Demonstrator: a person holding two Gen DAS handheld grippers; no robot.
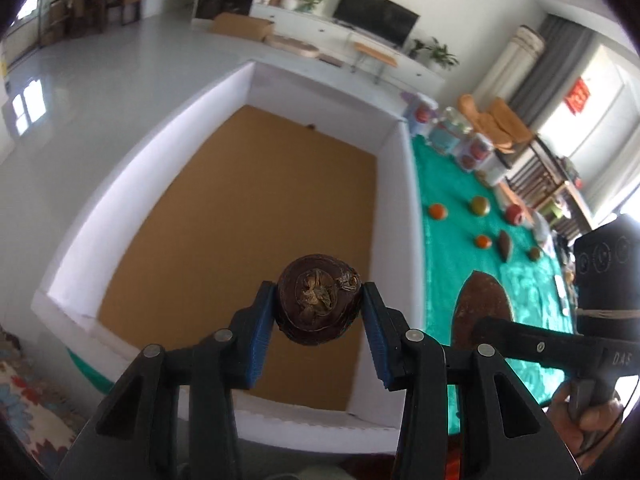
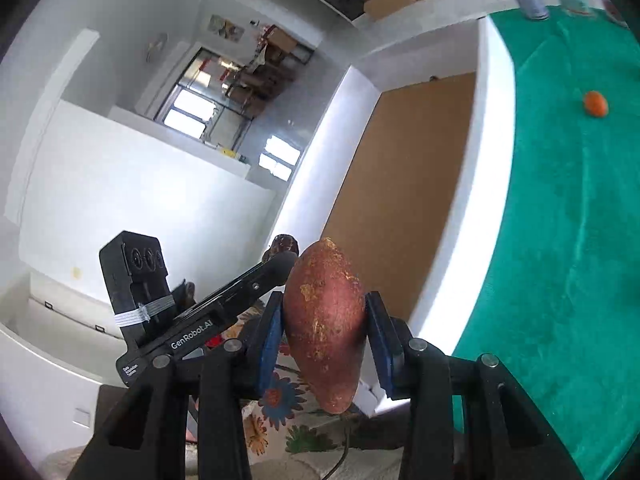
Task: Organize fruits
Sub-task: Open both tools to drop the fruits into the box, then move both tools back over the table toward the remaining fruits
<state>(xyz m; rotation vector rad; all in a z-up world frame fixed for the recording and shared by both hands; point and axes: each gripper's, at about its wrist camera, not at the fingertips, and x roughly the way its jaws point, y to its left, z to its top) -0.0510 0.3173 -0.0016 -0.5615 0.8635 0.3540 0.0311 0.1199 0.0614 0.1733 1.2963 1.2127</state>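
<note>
A television (image 1: 376, 14) on a white cabinet (image 1: 320, 32), pale glossy floor (image 1: 100, 64).

Small fruits (image 1: 492, 224) on the green cloth (image 1: 448, 240), too small to identify.

Both wrist views look steeply down, close — sharing the white box (image 1: 394, 184) and green cloth (image 2: 560, 240).

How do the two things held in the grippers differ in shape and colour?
The fruit in the left gripper is round and dark brown; the sweet potato in the right gripper is long, pointed and reddish. The fruit shows a dried stem end; the sweet potato shows yellowish patches. Both are clamped between blue pads.
</note>
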